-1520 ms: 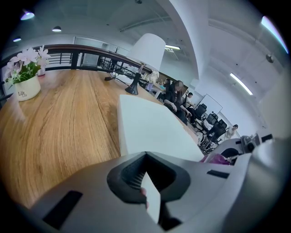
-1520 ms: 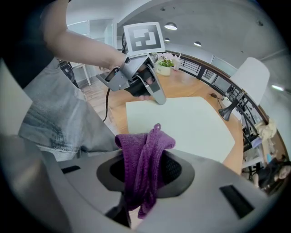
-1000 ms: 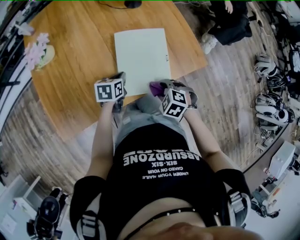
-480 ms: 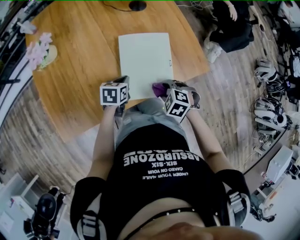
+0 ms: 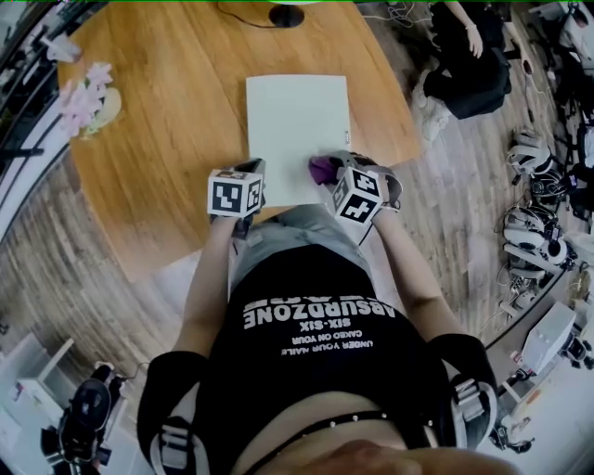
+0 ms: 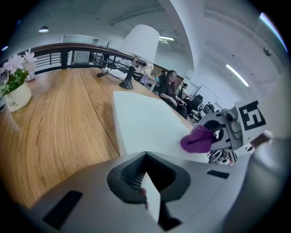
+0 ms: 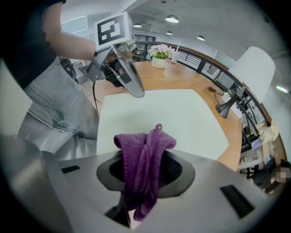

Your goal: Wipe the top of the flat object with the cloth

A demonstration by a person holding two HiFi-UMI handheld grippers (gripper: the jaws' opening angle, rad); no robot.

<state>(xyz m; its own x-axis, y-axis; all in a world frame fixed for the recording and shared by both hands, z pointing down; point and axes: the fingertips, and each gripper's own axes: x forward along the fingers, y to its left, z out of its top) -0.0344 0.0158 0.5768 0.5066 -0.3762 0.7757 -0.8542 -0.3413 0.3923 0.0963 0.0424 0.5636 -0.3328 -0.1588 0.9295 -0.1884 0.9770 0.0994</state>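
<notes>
A pale flat object (image 5: 297, 130) is lying on a round wooden table (image 5: 167, 139), its near edge close to the table's near rim, right in front of the person.

The left gripper (image 5: 249, 181) is sitting at the object's near left corner. Its fingers are pinching together on the thin edge, seemingly steadying the sheet so it is not sliding during wiping.

The right gripper (image 5: 332, 174) is sitting at the near right corner, its fingers clamping a bunched purple cloth (image 5: 321, 168). A wad of cloth is sticking out past the fingertips over the pale top; whether it is touching cannot be told. Bunching it is likely giving a padded face to press down.

Most of the top is stretching away bare toward the far side, so the wiping is probably only beginning.

Farther out, a potted flower (image 5: 88, 100) is standing at the table's far left and a lamp base (image 5: 286, 14) at its far edge, both well apart from the object.
</notes>
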